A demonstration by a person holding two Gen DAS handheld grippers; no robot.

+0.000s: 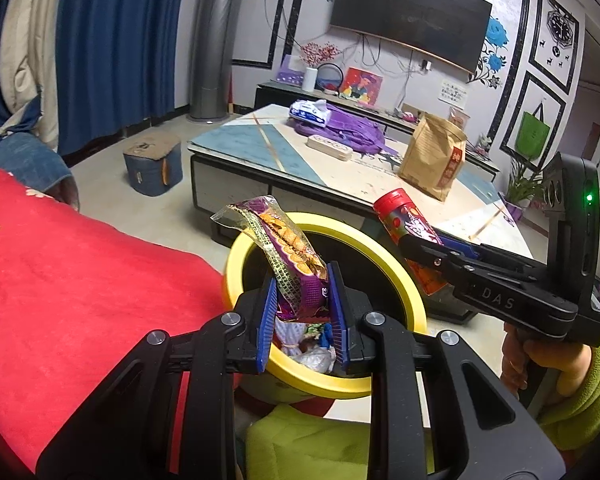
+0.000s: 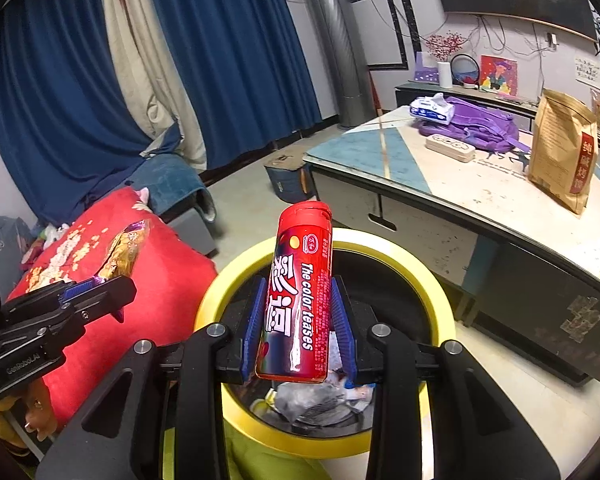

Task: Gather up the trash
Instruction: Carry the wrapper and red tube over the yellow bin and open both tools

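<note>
A: What is held over the yellow-rimmed bin (image 1: 414, 292), taking it from the near side?

B: A purple snack wrapper (image 1: 296, 268) is pinched at its lower end by the left gripper (image 1: 303, 312); its blue fingers (image 1: 266, 320) are drawn in close on the crumpled foil, and the rest of the wrapper sticks up above the bin's mouth. Beside it, a red candy tube (image 2: 300, 300) is clamped around its middle by the right gripper (image 2: 302, 328), whose fingers (image 2: 253, 328) are set a little wider, pressed against the tube's sides. The tube is tilted, cap upward, directly above the bin's opening.

A: Has anything been dropped in?

B: Crumpled plastic and paper scraps (image 2: 320, 400) are seen lying at the bottom of the bin, so part of the collecting is judged done. The two held items are not yet released; both are poised for release.

A: And what is left beyond the bin?

B: To one side of the bin a red cushion (image 1: 80, 280) is seen, with no loose litter that can be made out on it. Past the bin, on the low surface (image 1: 260, 148), a brown paper bag (image 1: 434, 156) is standing, and farther back a flat pale case (image 1: 329, 148), a purple backpack (image 1: 352, 128) and a tissue pack (image 1: 308, 112) are lying. Whether any of these are counted as trash cannot be told.
</note>
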